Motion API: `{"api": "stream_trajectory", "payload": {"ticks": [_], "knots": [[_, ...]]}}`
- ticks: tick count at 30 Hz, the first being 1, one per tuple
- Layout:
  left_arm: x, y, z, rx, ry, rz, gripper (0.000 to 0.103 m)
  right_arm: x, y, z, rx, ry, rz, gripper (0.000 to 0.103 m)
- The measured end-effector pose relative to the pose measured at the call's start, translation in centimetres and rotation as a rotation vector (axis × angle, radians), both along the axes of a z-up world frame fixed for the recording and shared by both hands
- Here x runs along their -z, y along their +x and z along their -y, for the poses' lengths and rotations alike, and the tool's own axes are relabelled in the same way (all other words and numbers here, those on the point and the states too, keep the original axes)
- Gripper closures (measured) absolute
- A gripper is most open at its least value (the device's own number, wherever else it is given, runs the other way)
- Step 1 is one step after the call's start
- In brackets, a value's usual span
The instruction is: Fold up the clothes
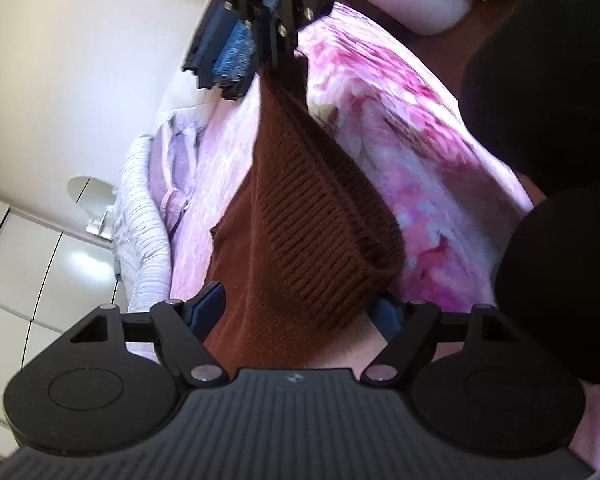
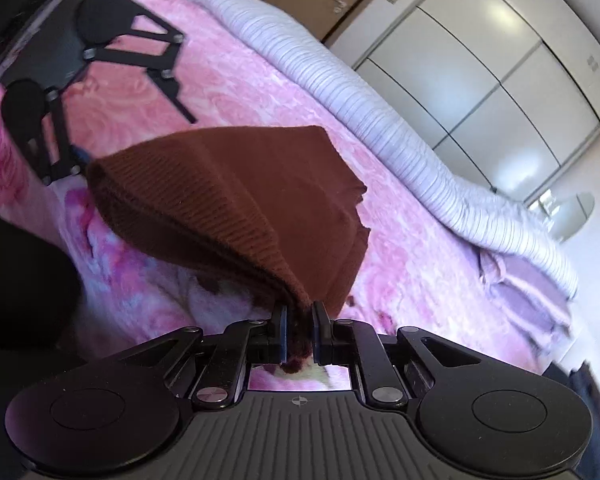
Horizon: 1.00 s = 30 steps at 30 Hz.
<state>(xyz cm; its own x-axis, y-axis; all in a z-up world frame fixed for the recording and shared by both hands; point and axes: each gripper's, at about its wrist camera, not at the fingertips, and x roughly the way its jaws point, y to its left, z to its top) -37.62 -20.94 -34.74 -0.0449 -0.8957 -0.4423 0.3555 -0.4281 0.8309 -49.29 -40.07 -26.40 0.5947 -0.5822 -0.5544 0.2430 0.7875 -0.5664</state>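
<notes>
Brown sweater (image 2: 236, 200) hanging stretched between both grippers above the pink bed (image 2: 228, 92)
Right gripper (image 2: 299, 334) is pinching one ribbed corner; left gripper (image 1: 296, 312), spread wide around the fabric, is not clamping it.

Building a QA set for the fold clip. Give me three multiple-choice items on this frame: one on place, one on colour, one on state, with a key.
1. Where is the sweater?
A. flat on the floor
B. lifted above the pink blanket
C. inside the wardrobe

2. What colour is the sweater?
A. brown
B. grey
C. white

3. How does the right gripper stand?
A. open, away from cloth
B. open around a hanger
C. shut on the sweater's ribbed edge

Key:
1 B, the knit hangs between the right gripper and the left gripper, with the blanket under it.
2 A, both wrist views show rust-brown knit.
3 C, the right wrist view shows the ribbed band pinched between the closed fingers.
</notes>
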Motion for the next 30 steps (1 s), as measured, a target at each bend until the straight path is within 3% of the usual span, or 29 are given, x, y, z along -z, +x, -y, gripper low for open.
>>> {"api": "stream_trajectory", "payload": {"ticks": [5, 10, 13, 17, 21, 25, 26, 27, 28, 30], "knots": [[-1.0, -2.0, -1.0, -0.068, 0.003, -0.202, 0.024, -0.2, -0.1, 0.1, 0.007, 0.024, 0.005, 0.093], [-0.1, -3.2, -0.5, -0.119, 0.023, -0.225, 0.024, 2.6, 0.2, -1.3, -0.069, -0.135, -0.164, 0.093], [-0.2, -3.0, -0.6, -0.129, 0.024, -0.231, 0.024, 4.2, 0.3, -2.5, -0.099, -0.210, -0.221, 0.089], [-0.6, -2.0, -0.9, -0.171, 0.020, -0.250, 0.025, 6.3, 0.4, -3.9, -0.137, -0.304, -0.288, 0.062], [-1.0, -1.0, -1.3, -0.215, 0.010, -0.272, 0.024, 7.6, 1.5, -5.1, -0.173, -0.358, -0.288, 0.058], [-0.8, -0.4, -1.6, -0.213, 0.017, -0.284, 0.022, 7.7, 3.3, -5.0, -0.209, -0.353, -0.243, 0.058], [-0.7, -0.4, -1.6, -0.208, 0.017, -0.281, 0.021, 7.1, 3.7, -4.7, -0.210, -0.310, -0.222, 0.063], [-0.5, -0.6, -1.6, -0.201, 0.012, -0.274, 0.021, 6.4, 4.0, -4.4, -0.204, -0.266, -0.197, 0.086], [-0.4, -0.7, -1.6, -0.194, 0.005, -0.266, 0.020, 5.6, 4.2, -4.1, -0.194, -0.236, -0.173, 0.091], [0.1, -1.1, -1.3, -0.183, -0.014, -0.249, 0.018, 3.9, 4.5, -3.5, -0.173, -0.174, -0.124, 0.091]]}}
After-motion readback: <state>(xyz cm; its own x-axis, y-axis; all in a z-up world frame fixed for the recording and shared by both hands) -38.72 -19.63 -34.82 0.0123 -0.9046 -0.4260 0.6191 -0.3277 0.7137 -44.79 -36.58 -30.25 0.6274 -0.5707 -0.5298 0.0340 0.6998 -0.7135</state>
